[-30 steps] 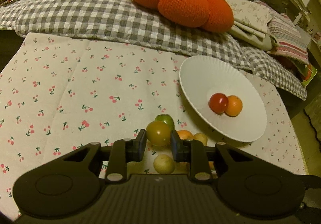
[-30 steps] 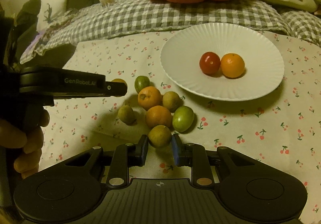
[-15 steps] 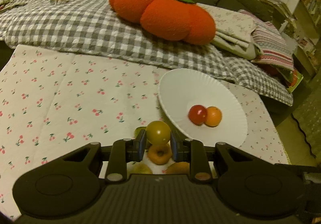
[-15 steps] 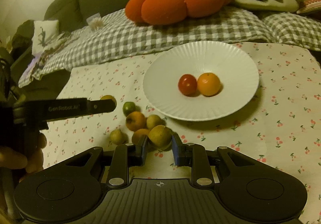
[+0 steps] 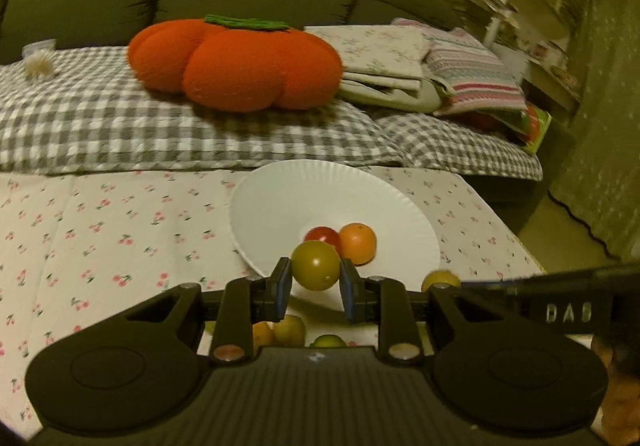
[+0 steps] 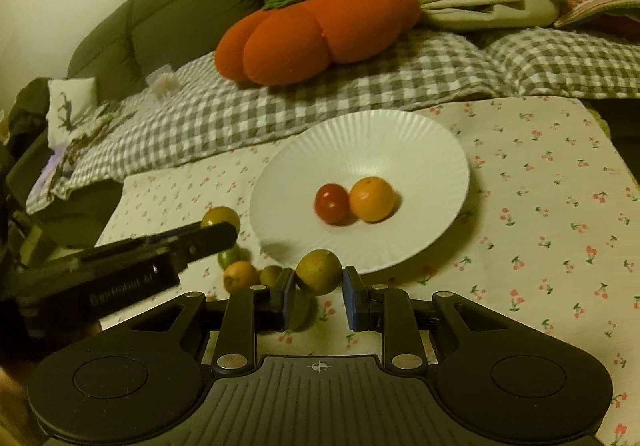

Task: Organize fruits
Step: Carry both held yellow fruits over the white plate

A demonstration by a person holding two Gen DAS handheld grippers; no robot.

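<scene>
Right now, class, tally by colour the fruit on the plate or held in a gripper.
Red: 1, tomato on plate
Orange: 1, orange on plate
Yellow-green: 2, one fruit in left gripper, another fruit in right gripper
Total: 4

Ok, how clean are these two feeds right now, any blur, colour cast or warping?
Left wrist view: dim yellow cast, pumpkin cushion smeared by motion, fisheye bends the sofa; the gripped yellow-green fruit stays fairly sharp. Right wrist view: same cast, plate rim slightly soft, left gripper's lettering blurred.
</scene>
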